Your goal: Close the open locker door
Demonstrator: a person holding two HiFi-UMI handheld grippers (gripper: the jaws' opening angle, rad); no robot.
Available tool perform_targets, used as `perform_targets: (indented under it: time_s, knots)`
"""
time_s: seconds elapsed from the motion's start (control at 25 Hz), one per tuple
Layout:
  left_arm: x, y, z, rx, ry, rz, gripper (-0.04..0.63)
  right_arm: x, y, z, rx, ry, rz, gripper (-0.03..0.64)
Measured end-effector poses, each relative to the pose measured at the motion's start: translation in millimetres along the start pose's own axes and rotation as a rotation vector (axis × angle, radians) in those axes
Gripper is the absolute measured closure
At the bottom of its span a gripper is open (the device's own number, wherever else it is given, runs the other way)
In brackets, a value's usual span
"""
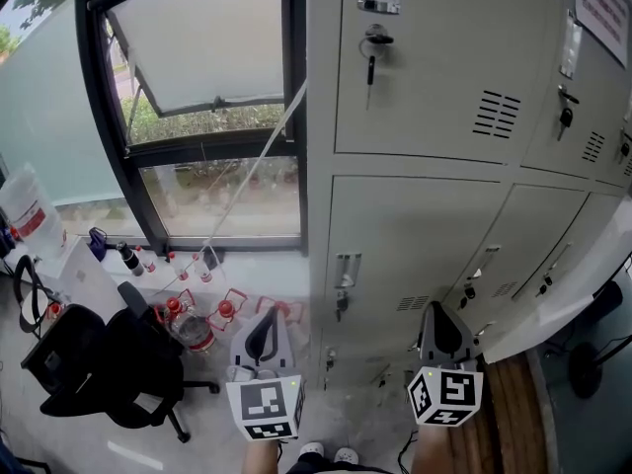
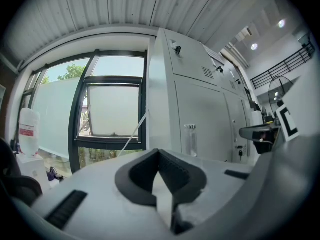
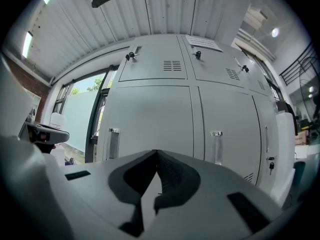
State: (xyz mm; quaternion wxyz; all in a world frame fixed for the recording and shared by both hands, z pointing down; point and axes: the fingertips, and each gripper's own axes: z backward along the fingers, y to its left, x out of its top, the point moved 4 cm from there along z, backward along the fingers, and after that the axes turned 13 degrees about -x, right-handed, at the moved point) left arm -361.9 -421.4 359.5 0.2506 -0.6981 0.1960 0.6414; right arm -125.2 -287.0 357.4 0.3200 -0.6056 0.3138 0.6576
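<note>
A bank of grey lockers (image 1: 425, 117) fills the right half of the head view. At its lower right one pale locker door (image 1: 563, 309) stands swung out from the bank; in the right gripper view it shows as a white panel (image 3: 286, 154) at the far right. My left gripper (image 1: 262, 329) hangs low in front of the lockers' left edge, its jaws shut with nothing between them (image 2: 159, 153). My right gripper (image 1: 441, 326) is level with it, left of the open door and apart from it. Its jaws are also shut and empty (image 3: 156, 153).
A window (image 1: 207, 107) with a tilted-out pane is left of the lockers. Below it stand several red-capped bottles (image 1: 197, 324), a black office chair (image 1: 109, 363) and a white jug (image 1: 30, 210). A dark stand base (image 1: 592, 363) sits on the floor right of the open door.
</note>
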Motion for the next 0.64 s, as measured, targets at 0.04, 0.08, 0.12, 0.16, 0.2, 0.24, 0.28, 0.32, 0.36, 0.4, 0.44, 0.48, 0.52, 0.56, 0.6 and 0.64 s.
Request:
perform_targets:
  time_s: [0.04, 0.08, 0.12, 0.16, 0.2, 0.24, 0.28, 0.32, 0.36, 0.4, 0.44, 0.48, 0.52, 0.56, 0.6, 0.64]
  knots:
    - [0.3, -0.6, -0.3, 0.0, -0.001, 0.0, 0.597, 0.2, -0.3, -0.4, 0.002, 0.0, 0.001, 0.598]
    - [0.5, -1.3, -0.7, 0.0, -0.001, 0.0, 0.598, 0.5, -0.8, -0.8, 0.003, 0.0, 0.001, 0.598]
    - [0.8, -2.0, -1.0, 0.001, -0.002, 0.0, 0.598, 0.8, -1.3, -1.3, 0.004, -0.001, 0.002, 0.598]
    - [1.1, -2.5, -1.1, 0.002, -0.002, -0.001, 0.597, 0.9, -1.7, -1.8, 0.004, -0.002, 0.003, 0.598]
    - [1.5, -2.8, -1.1, 0.003, -0.003, -0.003, 0.597, 1.0, -2.0, -2.3, 0.004, -0.002, 0.003, 0.598]
    - [1.8, -3.0, -1.2, 0.003, -0.004, -0.005, 0.597, 1.0, -2.2, -2.6, 0.004, -0.002, 0.003, 0.598]
    - [2.1, -3.0, -1.2, 0.003, -0.005, -0.005, 0.597, 1.0, -2.3, -2.9, 0.004, -0.002, 0.003, 0.598]
    - [2.4, -3.0, -1.2, 0.003, -0.006, -0.005, 0.597, 1.0, -2.3, -3.0, 0.004, -0.002, 0.003, 0.598]
    - [2.6, -2.9, -1.1, 0.004, -0.007, -0.004, 0.597, 1.2, -2.0, -3.0, 0.006, -0.002, 0.004, 0.598]
    - [2.8, -2.7, -0.9, 0.004, -0.008, -0.003, 0.597, 1.4, -1.6, -3.1, 0.008, -0.002, 0.004, 0.598]
    - [3.0, -2.5, -0.7, 0.005, -0.009, -0.004, 0.598, 1.6, -1.1, -3.2, 0.01, -0.003, 0.004, 0.598]
    - [3.2, -2.4, -0.5, 0.005, -0.009, -0.004, 0.597, 1.8, -0.6, -3.3, 0.011, -0.004, 0.004, 0.598]
    - [3.4, -2.3, -0.5, 0.005, -0.009, -0.004, 0.597, 2.1, -0.3, -3.2, 0.012, -0.004, 0.005, 0.598]
    - [3.7, -2.4, -0.5, 0.005, -0.01, -0.003, 0.597, 2.4, -0.2, -3.1, 0.013, -0.005, 0.006, 0.598]
    - [4.1, -2.6, -0.6, 0.005, -0.011, -0.002, 0.597, 2.7, -0.3, -3.1, 0.013, -0.006, 0.008, 0.598]
    - [4.4, -2.8, -0.7, 0.005, -0.012, 0.0, 0.597, 3.0, -0.4, -3.0, 0.013, -0.006, 0.009, 0.598]
